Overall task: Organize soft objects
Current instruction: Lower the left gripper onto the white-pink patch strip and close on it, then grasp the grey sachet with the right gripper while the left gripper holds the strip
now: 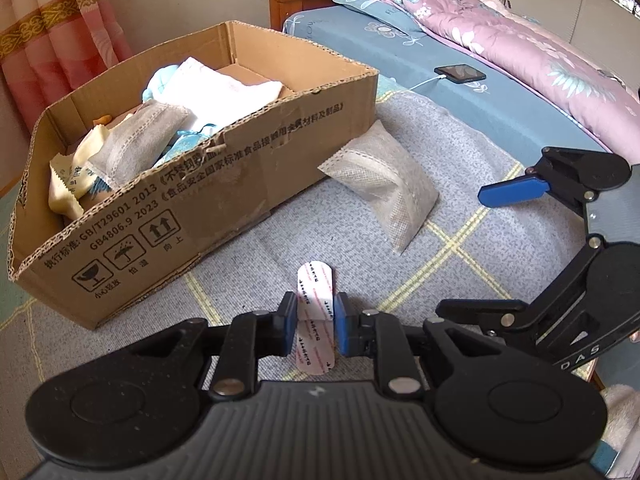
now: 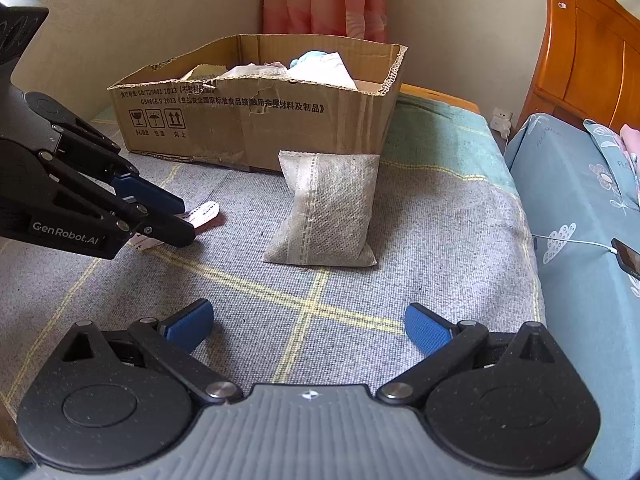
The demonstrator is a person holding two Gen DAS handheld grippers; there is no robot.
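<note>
My left gripper (image 1: 315,314) is shut on a small white strip with red print (image 1: 314,286), held just above the grey checked cloth; it also shows in the right wrist view (image 2: 202,213). A grey fabric sachet (image 1: 386,188) leans against the cardboard box (image 1: 224,200), also seen in the right wrist view (image 2: 326,208). The box holds several soft pouches and cloths (image 1: 160,128). My right gripper (image 2: 308,326) is open and empty, low over the cloth in front of the sachet; it shows at the right of the left wrist view (image 1: 512,192).
A bed with a blue sheet (image 1: 460,80), a pink floral quilt (image 1: 520,48) and a charging phone (image 1: 460,73) lies to the right. A wooden headboard (image 2: 592,52) and pink curtains (image 2: 324,0) stand behind.
</note>
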